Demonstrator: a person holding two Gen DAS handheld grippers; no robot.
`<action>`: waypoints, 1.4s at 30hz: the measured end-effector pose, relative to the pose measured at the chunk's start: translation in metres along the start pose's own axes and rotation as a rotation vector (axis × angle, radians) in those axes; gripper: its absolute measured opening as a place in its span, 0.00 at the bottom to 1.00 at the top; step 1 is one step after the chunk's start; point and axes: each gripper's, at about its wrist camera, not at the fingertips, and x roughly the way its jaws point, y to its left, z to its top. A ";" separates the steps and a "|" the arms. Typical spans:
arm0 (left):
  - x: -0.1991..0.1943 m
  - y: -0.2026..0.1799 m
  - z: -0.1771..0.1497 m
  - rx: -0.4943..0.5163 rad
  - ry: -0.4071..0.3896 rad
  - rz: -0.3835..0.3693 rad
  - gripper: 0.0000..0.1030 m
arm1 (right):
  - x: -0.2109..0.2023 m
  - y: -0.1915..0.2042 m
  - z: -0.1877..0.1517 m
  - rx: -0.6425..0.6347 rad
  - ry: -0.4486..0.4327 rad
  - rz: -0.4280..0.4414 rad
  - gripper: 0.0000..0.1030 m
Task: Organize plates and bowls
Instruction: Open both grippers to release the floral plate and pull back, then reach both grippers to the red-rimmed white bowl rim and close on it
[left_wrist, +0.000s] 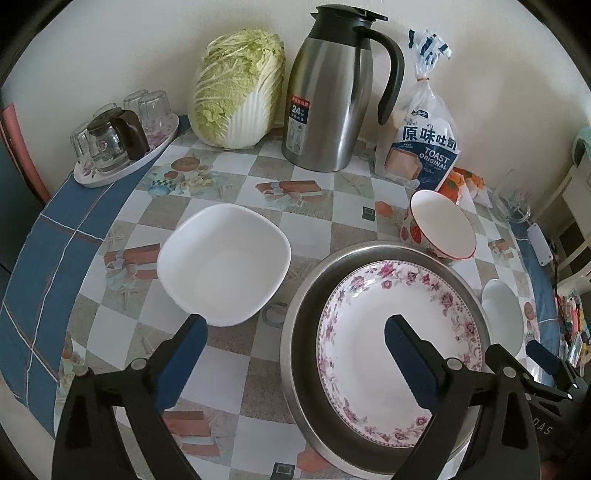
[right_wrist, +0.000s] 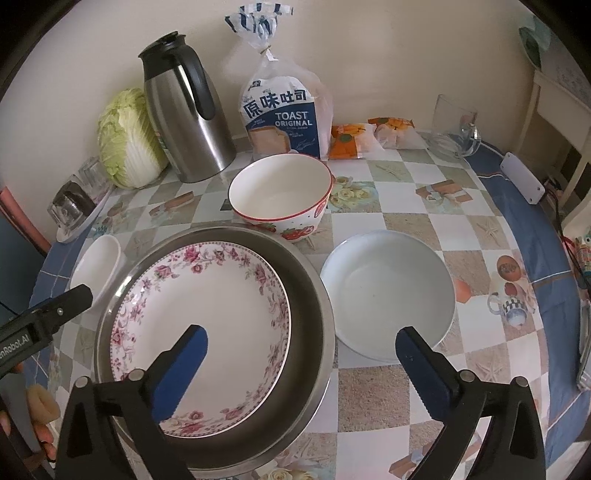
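Left wrist view: left tool (left_wrist: 295, 332) spread wide, pinching nothing, hanging over the worktop (left_wrist: 229, 373) between square white bowl (left_wrist: 223, 264) and steel basin (left_wrist: 301, 354). Floral plate (left_wrist: 373, 332) lying inside the basin. Strawberry bowl (left_wrist: 441, 229) just behind the basin, touching or not, cannot tell.

Right wrist view: right tool (right_wrist: 301, 345) spread wide, empty, above the basin's right rim. Round white bowl (right_wrist: 388, 291) just right of the basin. Thermos (right_wrist: 188, 110), cabbage (right_wrist: 125, 140) and toast bag (right_wrist: 284, 118) standing at the back.
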 end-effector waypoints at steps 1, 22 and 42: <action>0.000 0.000 0.000 -0.003 0.000 -0.002 0.94 | 0.000 0.000 0.000 0.002 -0.001 0.002 1.00; -0.014 -0.006 0.000 0.003 -0.087 -0.086 0.94 | -0.016 -0.027 -0.003 0.108 -0.045 0.006 1.00; -0.043 -0.043 0.107 0.236 -0.184 -0.005 0.94 | -0.029 -0.027 0.069 0.021 -0.129 -0.001 1.00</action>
